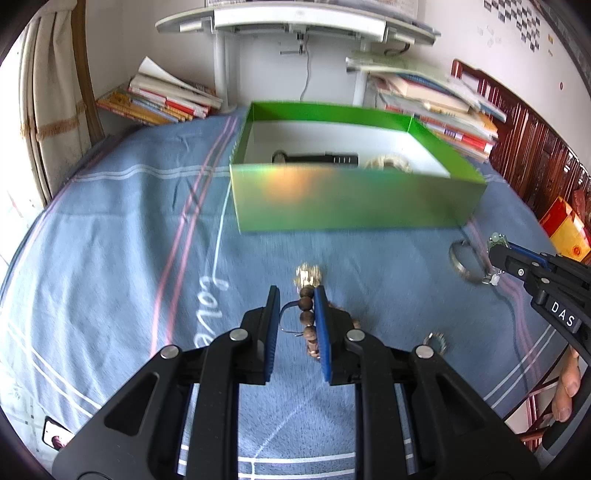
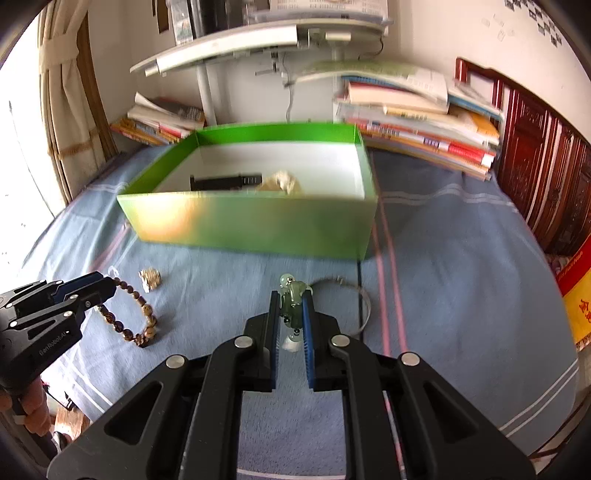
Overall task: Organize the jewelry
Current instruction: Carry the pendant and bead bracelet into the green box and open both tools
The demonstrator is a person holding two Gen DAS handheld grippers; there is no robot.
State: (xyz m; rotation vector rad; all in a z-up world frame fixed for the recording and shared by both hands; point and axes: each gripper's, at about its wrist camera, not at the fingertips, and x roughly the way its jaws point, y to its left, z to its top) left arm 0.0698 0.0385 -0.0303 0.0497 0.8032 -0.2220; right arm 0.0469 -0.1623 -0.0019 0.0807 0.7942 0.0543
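Observation:
A green box [image 1: 347,203] [image 2: 251,225] stands on the blue bedsheet, holding a black item [image 1: 317,158] [image 2: 225,181] and a pale beaded piece [image 1: 388,162] [image 2: 282,181]. My left gripper [image 1: 295,295] [image 2: 107,286] is around a brown bead bracelet [image 1: 306,306] [image 2: 129,317], its jaws partly apart, with the beads against the right finger. A small gold piece [image 1: 309,275] [image 2: 149,278] lies just beyond it. My right gripper [image 2: 290,299] [image 1: 493,251] is shut on a green jade bracelet [image 2: 291,295]. A silver bangle [image 1: 461,260] [image 2: 354,299] lies beside it.
A small silver ring piece [image 1: 436,341] lies on the sheet at the right of my left gripper. Stacks of books [image 1: 166,99] [image 2: 417,122] sit behind the box under a white desk [image 1: 295,22]. Dark wooden furniture [image 2: 546,173] stands at the right.

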